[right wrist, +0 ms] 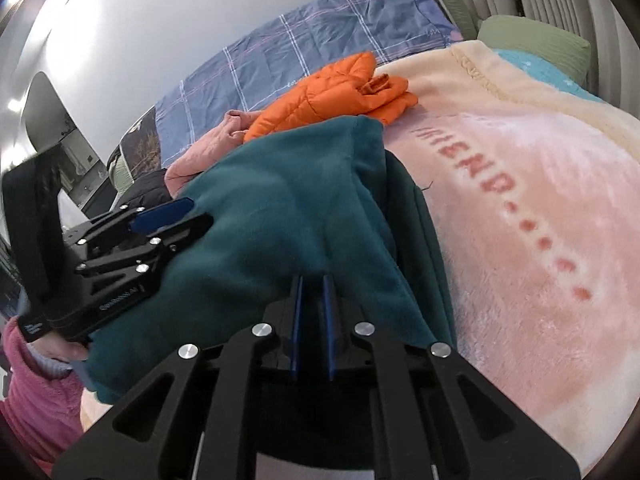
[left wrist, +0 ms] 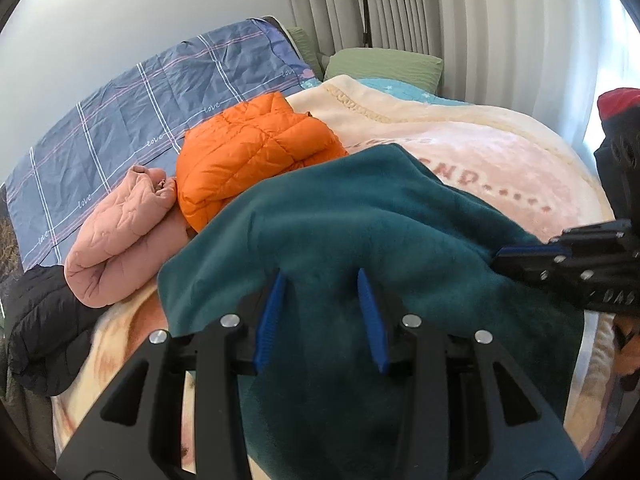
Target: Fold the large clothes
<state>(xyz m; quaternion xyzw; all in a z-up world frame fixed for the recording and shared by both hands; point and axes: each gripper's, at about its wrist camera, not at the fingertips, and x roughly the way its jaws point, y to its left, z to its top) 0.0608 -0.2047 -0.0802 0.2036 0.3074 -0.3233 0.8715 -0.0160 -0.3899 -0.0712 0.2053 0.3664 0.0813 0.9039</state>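
A dark teal fleece garment (left wrist: 360,208) lies folded on the bed's pink and cream blanket (left wrist: 500,152). My left gripper (left wrist: 321,274) hovers over its near left part, open, with the blue pads well apart and fleece below them. In the right wrist view the left gripper (right wrist: 200,213) rests at the garment's (right wrist: 280,184) left edge. My right gripper (right wrist: 313,278) sits over the garment's near right part. Its pads stand a narrow gap apart, and no cloth is clamped between them. From the left wrist view the right gripper (left wrist: 500,256) comes in at the right edge.
An orange puffer jacket (left wrist: 248,152), a pink quilted jacket (left wrist: 120,232) and a black quilted one (left wrist: 44,320) lie folded left of the fleece. Behind are a blue plaid quilt (left wrist: 140,100), a green pillow (left wrist: 384,64) and curtains. A pink sleeve (right wrist: 36,392) holds the left gripper.
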